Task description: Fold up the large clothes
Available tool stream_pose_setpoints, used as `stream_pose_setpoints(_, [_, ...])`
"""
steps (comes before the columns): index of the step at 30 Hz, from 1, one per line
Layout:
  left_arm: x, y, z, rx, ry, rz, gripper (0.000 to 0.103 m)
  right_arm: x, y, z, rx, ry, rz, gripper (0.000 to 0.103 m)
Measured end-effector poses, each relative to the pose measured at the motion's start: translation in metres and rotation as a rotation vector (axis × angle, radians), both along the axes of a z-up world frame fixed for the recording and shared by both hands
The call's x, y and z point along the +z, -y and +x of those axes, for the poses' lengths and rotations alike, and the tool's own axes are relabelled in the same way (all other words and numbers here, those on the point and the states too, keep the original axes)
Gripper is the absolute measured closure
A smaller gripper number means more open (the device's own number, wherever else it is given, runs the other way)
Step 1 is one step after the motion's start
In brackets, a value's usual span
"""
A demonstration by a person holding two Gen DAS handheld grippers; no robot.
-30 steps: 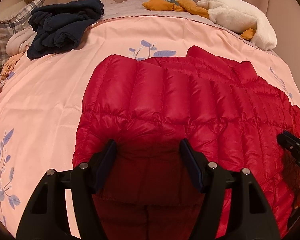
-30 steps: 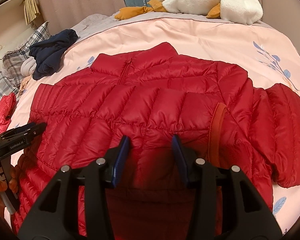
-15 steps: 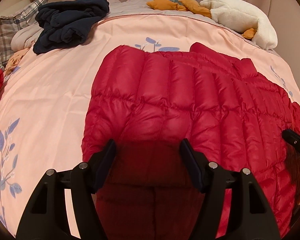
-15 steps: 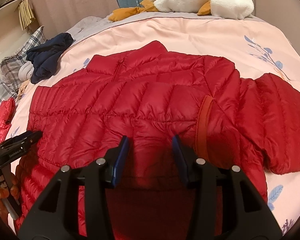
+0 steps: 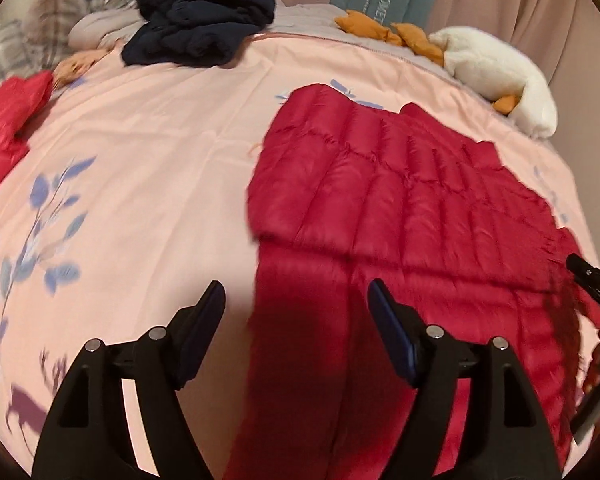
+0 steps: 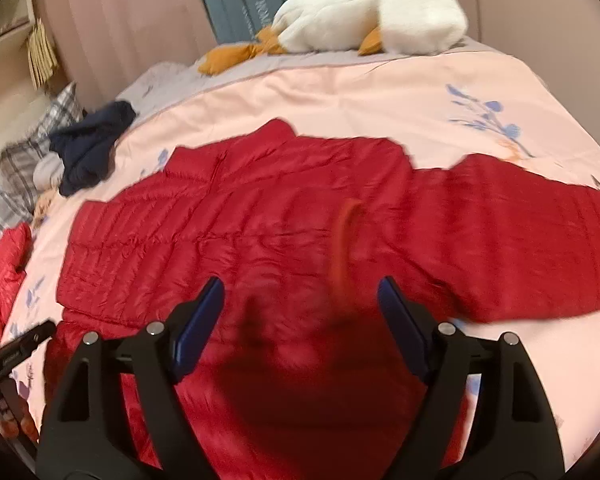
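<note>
A red quilted puffer jacket [image 5: 400, 208] lies flat on the pink bedspread [image 5: 148, 152]; it also shows in the right wrist view [image 6: 260, 216], with its lower part folded up over the body and one sleeve [image 6: 520, 224] spread to the right. My left gripper [image 5: 296, 312] is open and empty above the jacket's left edge. My right gripper [image 6: 300, 308] is open and empty above the jacket's near middle, close to an orange inner strip [image 6: 344, 232]. Each gripper shows at the edge of the other's view.
A dark navy garment [image 5: 204, 24] lies at the bed's far left, next to plaid pillows [image 5: 36, 36]. A white and orange plush goose [image 6: 364, 12] lies at the headboard. Another red garment [image 5: 4, 120] lies at the left edge.
Both grippers have opened wider and let go of the jacket's hem, which now lies folded on the jacket. Both have pulled back, the left one shifting left.
</note>
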State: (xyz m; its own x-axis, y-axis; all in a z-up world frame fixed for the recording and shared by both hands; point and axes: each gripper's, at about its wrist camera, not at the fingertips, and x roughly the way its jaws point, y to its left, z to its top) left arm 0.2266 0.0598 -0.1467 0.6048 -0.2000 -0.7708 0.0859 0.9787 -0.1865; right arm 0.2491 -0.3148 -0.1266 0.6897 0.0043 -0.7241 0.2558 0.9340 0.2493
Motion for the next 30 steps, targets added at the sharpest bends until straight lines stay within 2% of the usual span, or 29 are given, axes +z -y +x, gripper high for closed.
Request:
stream_pose_setpoints(3, [0.006, -0.013, -0.032, 0.000, 0.024, -0.032, 0.017, 0.008, 0.015, -0.026, -0.022, 0.039, 0.021, 0.019])
stream_pose_setpoints(6, [0.005, -0.020, -0.067, -0.014, 0.023, -0.046, 0.016, 0.013, 0.041, -0.060, -0.072, 0.068, 0.083, 0.017])
stream_pose_setpoints(11, [0.001, -0.017, -0.110, -0.036, 0.023, -0.004, 0.016, 0.007, 0.085, -0.101, -0.163, 0.074, 0.216, 0.009])
stream_pose_setpoints(14, [0.000, -0.016, -0.132, -0.048, 0.009, -0.021, 0.016, 0.001, 0.111, -0.128, -0.223, 0.076, 0.260, 0.007])
stream_pose_setpoints(15, [0.001, -0.015, -0.137, -0.047, 0.007, -0.027, 0.016, -0.001, 0.119, -0.137, -0.245, 0.078, 0.271, 0.006])
stream_pose_setpoints(18, [0.004, -0.011, -0.153, -0.050, 0.005, -0.055, 0.006, -0.006, 0.143, -0.160, -0.295, 0.084, 0.303, 0.006])
stream_pose_setpoints(23, [0.010, 0.006, -0.163, -0.083, 0.004, -0.071, 0.006, -0.011, 0.177, -0.188, -0.373, 0.091, 0.324, 0.006])
stream_pose_setpoints(26, [0.014, 0.017, -0.165, -0.109, 0.007, -0.089, 0.006, -0.020, 0.203, -0.202, -0.427, 0.102, 0.374, 0.006])
stream_pose_setpoints(30, [0.019, 0.031, -0.165, -0.133, 0.006, -0.095, 0.006, -0.043, 0.237, -0.209, -0.515, 0.113, 0.488, 0.006])
